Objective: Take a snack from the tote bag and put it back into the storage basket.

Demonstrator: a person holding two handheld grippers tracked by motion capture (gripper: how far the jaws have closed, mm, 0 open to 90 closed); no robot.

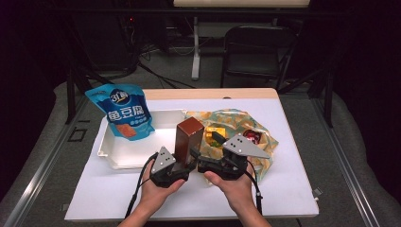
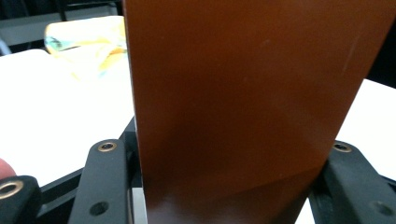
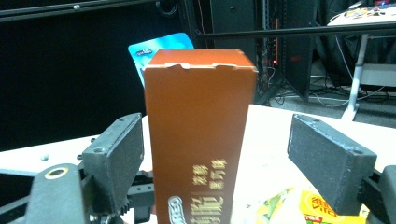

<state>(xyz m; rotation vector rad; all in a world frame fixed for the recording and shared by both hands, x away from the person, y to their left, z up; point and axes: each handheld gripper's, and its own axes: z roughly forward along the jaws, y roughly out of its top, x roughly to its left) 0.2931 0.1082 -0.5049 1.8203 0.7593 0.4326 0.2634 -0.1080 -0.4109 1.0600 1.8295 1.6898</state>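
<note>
**Brown box upright in left tongs, right tongs apart beside it**

Going L to R in high view: blue pouch (image 1: pixel 120 111) leans at the far-left corner of the white tray (image 1: pixel 111 152), which sits on the desk (image 1: pixel 283 189). Just R of the tray's near edge, left tongs (image 1: pixel 183 160) are clamped on the brown box (image 1: pixel 187 137) low down; box stands upright, above the desk between tray and the patterned bag (image 1: pixel 264 156). In left gripper view the box (image 2: pixel 252 102) sits between both black jaws, flush against each one, w/ the bag (image 2: pixel 86 44) blurred in the far bkgd.

Next R: right tongs (image 1: pixel 204 160) point at the box from its R side, jaws apart. Right gripper view: box (image 3: pixel 198 140) is close by the left-hand pad, a wide gap to the other pad (image 3: pixel 327 163); can't tell if the near pad touches. Gold lettering runs down the box face; top flap shut w/ a notched edge. Blue pouch (image 3: pixel 161 49) peeks out behind it. A yellow pack (image 3: pixel 317 207) lies low at R, and in high view it (image 1: pixel 213 135) rests on the bag, w/ a red item (image 1: pixel 250 137) further R. Both hands come in from the near edge, close together.
</note>
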